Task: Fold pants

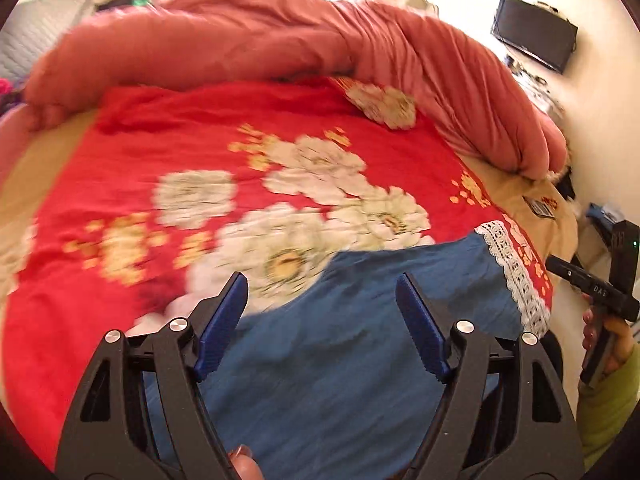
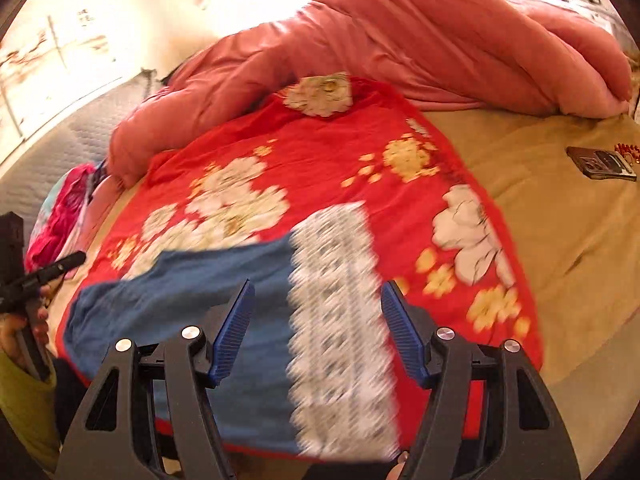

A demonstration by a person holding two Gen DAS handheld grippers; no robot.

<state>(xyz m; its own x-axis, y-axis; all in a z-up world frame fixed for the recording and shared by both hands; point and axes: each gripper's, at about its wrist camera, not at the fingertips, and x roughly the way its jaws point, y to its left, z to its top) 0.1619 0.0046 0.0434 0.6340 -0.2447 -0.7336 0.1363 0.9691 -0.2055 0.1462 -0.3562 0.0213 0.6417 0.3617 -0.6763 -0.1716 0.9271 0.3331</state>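
Bright daylight blows out the upper centre of both views, motion blur smears the floral red cloth [image 1: 240,184] and white lace [image 2: 340,320], and fisheye edges darken.

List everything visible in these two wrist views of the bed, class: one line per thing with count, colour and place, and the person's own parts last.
Blue fabric pants with white lace hem: one, blue, lying on the red cloth at the near edge of the bed.
Red floral cloth: one, red with white and yellow flowers, spread over the bed.
Puffy pink-red quilt: one, bunched along the far side of the bed.
Tan bedsheet: one, tan, under the red cloth.
Dark flat phone-like object: one, on the tan sheet at right.
Black wall-mounted screen: one, on the far wall.
Left gripper: black with blue pads, open above the pants.
Right gripper: same, open over the lace hem.
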